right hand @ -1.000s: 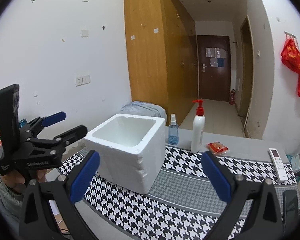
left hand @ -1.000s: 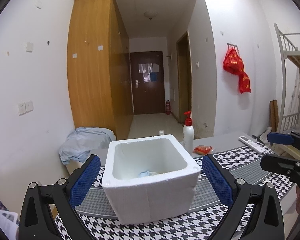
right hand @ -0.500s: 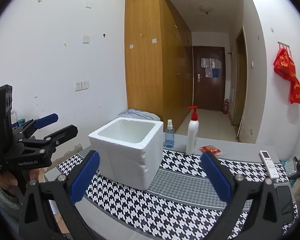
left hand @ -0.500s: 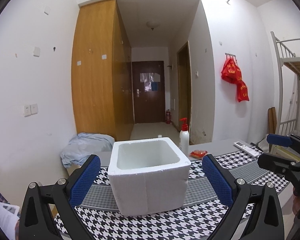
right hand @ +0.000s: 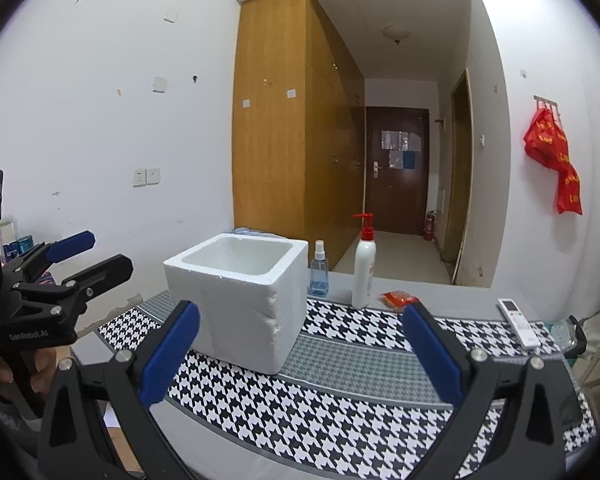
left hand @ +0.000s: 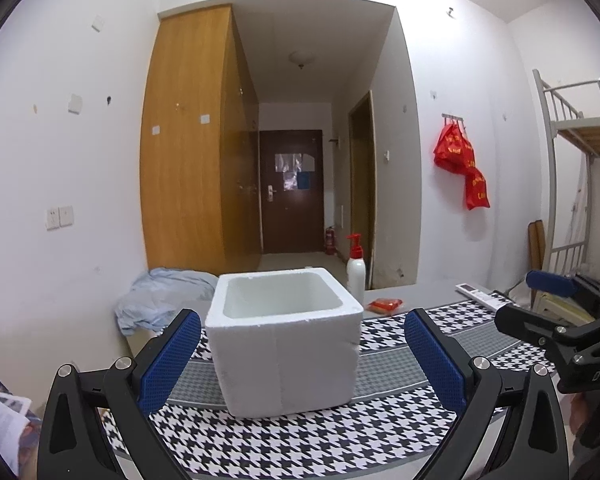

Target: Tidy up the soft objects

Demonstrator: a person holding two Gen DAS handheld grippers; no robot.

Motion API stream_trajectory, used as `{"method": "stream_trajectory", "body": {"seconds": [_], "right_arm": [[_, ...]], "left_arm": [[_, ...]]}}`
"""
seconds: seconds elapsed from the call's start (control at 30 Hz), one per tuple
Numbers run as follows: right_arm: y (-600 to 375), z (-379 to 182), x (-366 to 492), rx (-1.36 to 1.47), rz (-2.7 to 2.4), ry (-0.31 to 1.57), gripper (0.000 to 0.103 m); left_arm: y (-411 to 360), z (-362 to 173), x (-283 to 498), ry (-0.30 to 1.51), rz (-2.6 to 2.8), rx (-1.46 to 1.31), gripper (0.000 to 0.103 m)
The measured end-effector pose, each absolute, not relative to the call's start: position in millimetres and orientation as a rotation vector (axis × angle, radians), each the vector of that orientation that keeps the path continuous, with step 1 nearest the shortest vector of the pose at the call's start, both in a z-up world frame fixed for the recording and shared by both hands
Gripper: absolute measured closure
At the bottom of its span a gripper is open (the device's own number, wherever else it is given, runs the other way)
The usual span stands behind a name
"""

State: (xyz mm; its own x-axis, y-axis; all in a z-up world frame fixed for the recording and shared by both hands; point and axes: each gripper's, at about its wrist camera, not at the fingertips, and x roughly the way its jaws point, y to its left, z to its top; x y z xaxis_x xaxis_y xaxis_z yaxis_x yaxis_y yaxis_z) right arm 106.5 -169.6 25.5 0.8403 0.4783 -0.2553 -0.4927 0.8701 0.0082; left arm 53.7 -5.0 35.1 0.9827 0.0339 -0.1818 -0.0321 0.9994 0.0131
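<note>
While both claws hang empty, hard to judge progress: possibly near done, possibly unstarted. Left gripper [left hand: 302,354] spread wide, straddling the foam box [left hand: 284,340] at twelve o'clock; right gripper [right hand: 300,350] likewise agape, box at eleven. Box upright on the houndstooth cloth [right hand: 340,400], interior white as far as visible, floor hidden below the rim, so contents unknown. No soft object loose on the cloth; only a crumpled blue fabric heap [left hand: 166,300] off the table's end at ten o'clock. Pump bottle [right hand: 364,264] and spray bottle [right hand: 318,270] just behind the box.

Grey table [right hand: 420,284], houndstooth cloth [right hand: 340,400], foam box [right hand: 240,296]
</note>
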Motion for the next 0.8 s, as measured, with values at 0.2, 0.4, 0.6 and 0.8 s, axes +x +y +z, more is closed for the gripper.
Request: {"method": "stream_trajectory", "body": {"seconds": [0.2,0.4,0.6,0.8], "right_arm": [[-171.3,14.7,105.3,-0.036,0.528,0.263,0.0],[-171.8,7.6,100.8,-0.031,0.529,0.262,0.0],[-169.0,-0.5,98.2,-0.051,0.532,0.267,0.0],[-169.9,-6.5,99.5,-0.043,0.535,0.281,0.0]], "left_arm": [[-8.0,25.0,47.8,0.173,0.045,0.017,0.001],[-3.8,15.4,46.8,0.178,0.062,0.015,0.001],[2.8,8.1,47.3,0.196,0.065,-0.001,0.001],[4.2,3.5,45.7,0.213,0.065,-0.001,0.001]]}}
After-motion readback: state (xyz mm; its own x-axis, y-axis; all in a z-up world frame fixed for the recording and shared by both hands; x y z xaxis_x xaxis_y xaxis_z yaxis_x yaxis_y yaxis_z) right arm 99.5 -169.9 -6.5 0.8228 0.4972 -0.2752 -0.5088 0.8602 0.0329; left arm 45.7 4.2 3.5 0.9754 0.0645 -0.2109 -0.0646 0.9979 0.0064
